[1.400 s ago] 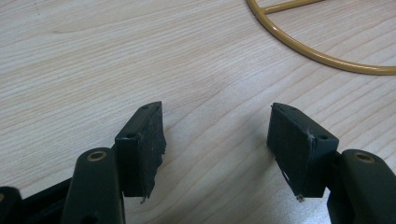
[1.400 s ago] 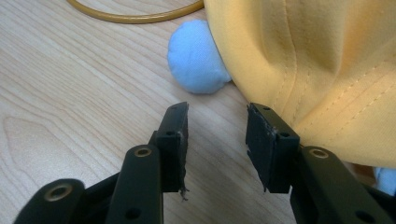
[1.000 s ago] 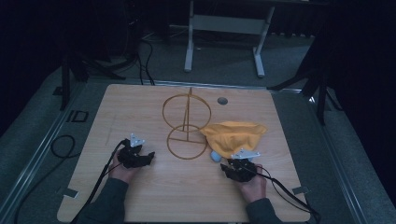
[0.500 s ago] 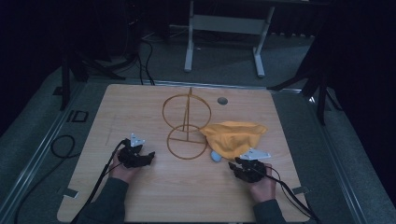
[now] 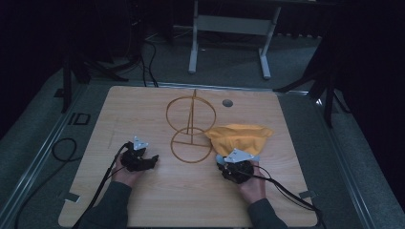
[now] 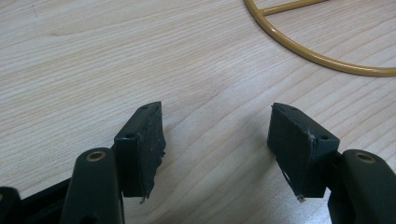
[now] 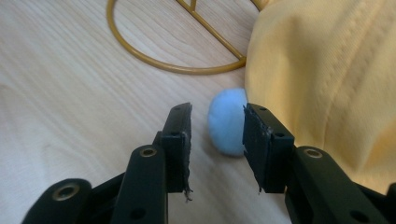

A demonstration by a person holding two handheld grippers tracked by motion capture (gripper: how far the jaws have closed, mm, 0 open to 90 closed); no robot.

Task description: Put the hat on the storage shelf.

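- Light wooden table top point(image 5: 143, 114), person seated at near edge, both forearms in from the bottom of the high view.
- Left gripper point(image 5: 139, 160) in the person's left hand point(image 5: 125, 174), low over bare wood at the near-left. In the left gripper view point(image 6: 217, 135) its 2 black jaws stand wide apart with nothing between them, just wood grain.
- Gold wire stand with 2 rings point(image 5: 191, 129): flat base ring on the table, 2nd ring upright on a thin post. Stand sits mid-table between the 2 grippers; an arc of the base ring shows at top right of the left gripper view point(image 6: 322, 58).
- Crumpled yellow-orange cloth point(image 5: 239, 137) lies right of the stand, touching or just beside the base ring; hard to tell in the dim high view.
- Right gripper point(image 5: 235, 167) in the right hand point(image 5: 250, 186), at the near edge of the cloth. In the right gripper view point(image 7: 217, 140) jaws are part open, gripping nothing.
- Small pale blue fluffy ball point(image 7: 227, 120) rests on the table just past the jaw tips, against the cloth edge point(image 7: 327, 70); right jaw overlaps it in view, contact unclear.
- Small dark round disc point(image 5: 227, 102) set in the table's far side.
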